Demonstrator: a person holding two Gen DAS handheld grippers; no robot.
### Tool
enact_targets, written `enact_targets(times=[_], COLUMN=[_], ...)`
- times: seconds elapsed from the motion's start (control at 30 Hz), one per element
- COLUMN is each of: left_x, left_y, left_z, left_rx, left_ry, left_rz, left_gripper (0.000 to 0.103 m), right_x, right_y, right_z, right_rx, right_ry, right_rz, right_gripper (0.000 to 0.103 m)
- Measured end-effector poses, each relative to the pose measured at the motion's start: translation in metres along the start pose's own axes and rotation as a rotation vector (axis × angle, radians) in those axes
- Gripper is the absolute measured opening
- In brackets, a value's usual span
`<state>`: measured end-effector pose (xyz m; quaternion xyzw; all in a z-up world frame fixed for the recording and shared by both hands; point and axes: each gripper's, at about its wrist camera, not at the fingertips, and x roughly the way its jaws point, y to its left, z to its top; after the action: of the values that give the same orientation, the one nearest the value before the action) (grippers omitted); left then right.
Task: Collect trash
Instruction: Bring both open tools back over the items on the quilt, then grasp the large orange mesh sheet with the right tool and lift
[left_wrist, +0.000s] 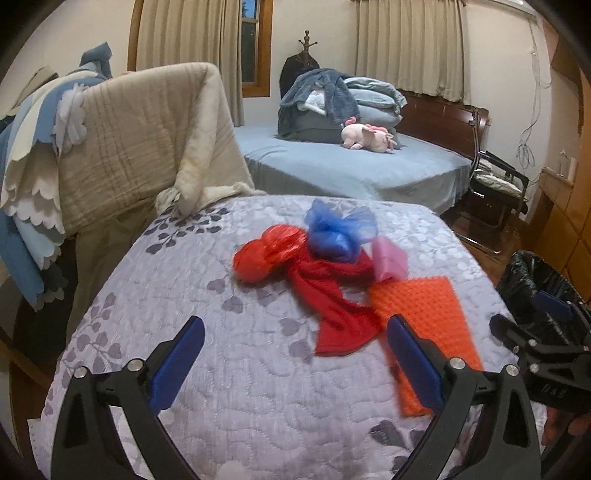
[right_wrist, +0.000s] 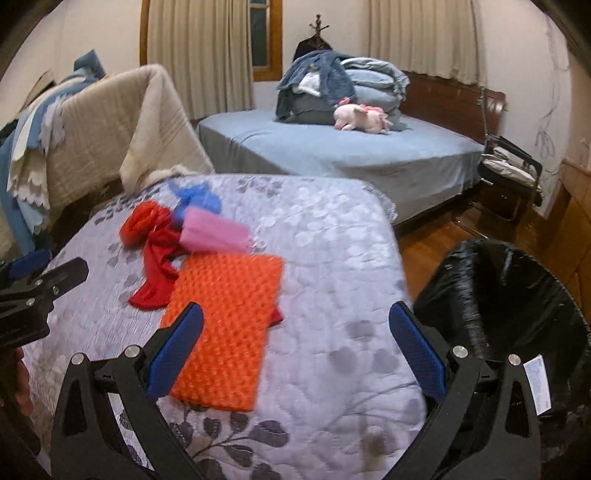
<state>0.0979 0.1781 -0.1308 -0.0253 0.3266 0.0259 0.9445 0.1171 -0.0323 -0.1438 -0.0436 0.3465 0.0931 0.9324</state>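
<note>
Both tools (left_wrist: 295, 354) (right_wrist: 295, 349) hover open-jawed above the quilt (right_wrist: 332, 258).

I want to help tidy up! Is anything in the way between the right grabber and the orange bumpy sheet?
Nothing visible. The right hand-held gripper, open, hovers over the orange bubble-wrap sheet on the lilac leaf-print quilt. The black-lined trash bin stands open beside the bed.

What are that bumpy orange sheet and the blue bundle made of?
The orange sheet looks like bubble wrap: rows of small raised bumps with a slight sheen. The blue bundle seems to be thin plastic film, translucent and crumpled, probably a bag.
</note>
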Motion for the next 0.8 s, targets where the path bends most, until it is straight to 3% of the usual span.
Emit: enact_targets(times=[0.4,0.6,0.73,0.8], left_x=[0.006,0.008,0.007,0.005], left_y=[0.013,0.013,0.012,0.01], left_z=[-0.007,-0.008,-0.008,-0.006], left_rx=[-0.007,-0.013,-0.019,-0.012], left_ry=[0.019,0.025,0.024,0.019], left_rz=[0.013,0.012,0.008,0.01], left_gripper=[0.097,0.097,0.097,0.097], right_x=[0.027,0.029,0.023,0.018], right_y=[0.027,0.034,0.037,0.036], right_z=[-0.016,-0.021,-0.019,-0.017], right_rx=[-0.056,-0.077,-0.096,-0.098], right_ry=[0.107,0.128,0.118,0.108], right_rz=[0.061,0.114,0.142,0.157], right_gripper=[0.072,0.045,0.016,0.013])
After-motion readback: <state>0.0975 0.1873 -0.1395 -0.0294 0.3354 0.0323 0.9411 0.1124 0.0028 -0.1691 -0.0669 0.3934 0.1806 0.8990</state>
